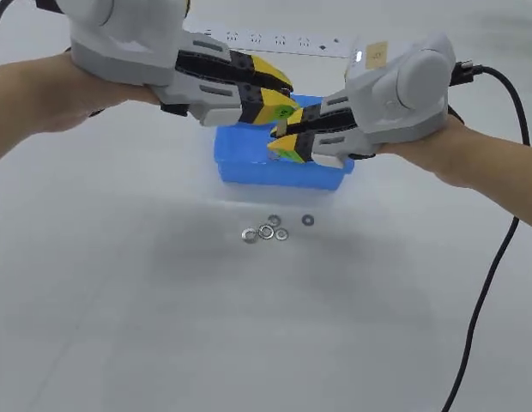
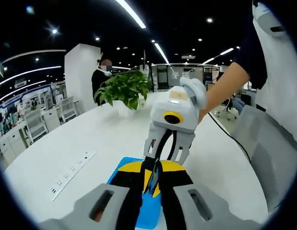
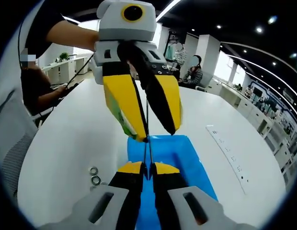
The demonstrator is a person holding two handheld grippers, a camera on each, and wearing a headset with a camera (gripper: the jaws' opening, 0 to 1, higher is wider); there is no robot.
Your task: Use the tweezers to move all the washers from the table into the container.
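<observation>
Several metal washers (image 1: 266,231) lie in a loose cluster on the white table, just in front of a blue container (image 1: 249,167). Above the container my left gripper (image 1: 281,105) and right gripper (image 1: 279,148) meet tip to tip. Thin metal tweezers (image 3: 147,152) run between them, and both pairs of jaws are closed on them. In the left gripper view the tweezers (image 2: 156,175) stick up between my shut jaws towards the right gripper. Two washers (image 3: 95,175) show left of the container (image 3: 187,158) in the right gripper view.
A white power strip (image 1: 275,40) lies on the table behind the container. A black cable (image 1: 489,275) trails from the right gripper down the table's right side. A potted plant (image 2: 124,88) stands at the far end of the table.
</observation>
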